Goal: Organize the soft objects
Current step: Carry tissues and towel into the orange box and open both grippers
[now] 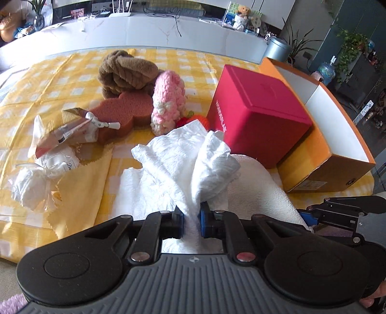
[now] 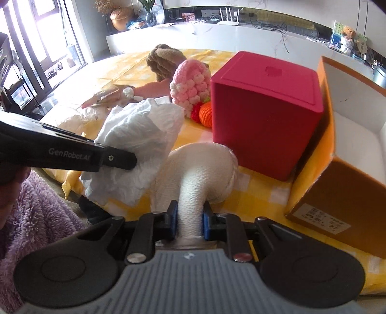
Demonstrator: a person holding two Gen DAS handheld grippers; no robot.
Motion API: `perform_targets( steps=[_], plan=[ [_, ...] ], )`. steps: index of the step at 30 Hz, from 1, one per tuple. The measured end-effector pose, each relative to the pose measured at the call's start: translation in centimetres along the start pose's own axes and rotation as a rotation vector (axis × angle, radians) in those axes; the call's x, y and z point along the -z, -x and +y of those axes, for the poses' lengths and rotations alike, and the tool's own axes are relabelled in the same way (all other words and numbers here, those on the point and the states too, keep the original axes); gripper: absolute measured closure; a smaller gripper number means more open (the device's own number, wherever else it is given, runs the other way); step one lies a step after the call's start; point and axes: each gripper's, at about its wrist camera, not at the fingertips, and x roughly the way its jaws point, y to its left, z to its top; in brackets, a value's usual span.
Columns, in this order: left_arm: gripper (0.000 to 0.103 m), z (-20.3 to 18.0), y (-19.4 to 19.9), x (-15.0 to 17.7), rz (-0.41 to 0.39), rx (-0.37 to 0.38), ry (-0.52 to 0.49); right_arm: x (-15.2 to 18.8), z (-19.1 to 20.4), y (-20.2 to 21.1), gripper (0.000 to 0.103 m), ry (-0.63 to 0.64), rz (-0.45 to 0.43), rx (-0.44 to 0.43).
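The orange box (image 1: 342, 154) is seen empty beside the red box (image 2: 263, 113), so little is judged done. The brown plush (image 1: 125, 72), pink knit (image 1: 168, 101) and sponge (image 1: 120, 111) are left on the cloth. The towel (image 2: 193, 183) is clamped in the right gripper (image 2: 189, 222), the crumpled tissue (image 1: 183, 159) in the left gripper (image 1: 191, 222).

A white router (image 1: 120, 9) stood on the white counter (image 1: 149, 31) behind the table, near a glass vase of greenery (image 1: 38, 20). A small teddy bear (image 1: 242, 15) sat further along it, and a grey metal bin (image 1: 277, 49) stood beside potted plants (image 1: 352, 46).
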Motion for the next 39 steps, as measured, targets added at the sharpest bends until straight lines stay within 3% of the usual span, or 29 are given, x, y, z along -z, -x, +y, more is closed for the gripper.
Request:
perform_targets(
  steps=[10, 21, 29, 34, 39],
  plan=[
    [0.09, -4.2, 6.7, -0.6, -0.113, 0.038, -0.044, 0.5, -1.5, 8.7, 0.085, -0.053, -0.171, 0.04],
    [0.09, -12.2, 9.8, -5.2, -0.187, 0.214, -0.161, 0.7, -5.9, 18.1, 0.085, -0.101, -0.326, 0.168],
    [0.09, -18.3, 6.6, -9.4, -0.16, 0.373, -0.222, 0.6, -11.6, 20.4, 0.084, -0.19, -0.336, 0.278],
    [0.09, -20.3, 0.6, -11.4, -0.046, 0.459, -0.19, 0.4, -15.3, 18.7, 0.084, -0.265, -0.282, 0.293],
    [0.09, -20.4, -5.7, -12.9, 0.062, 0.466, -0.133, -0.3, -17.6, 15.2, 0.084, -0.271, -0.209, 0.304]
  ],
)
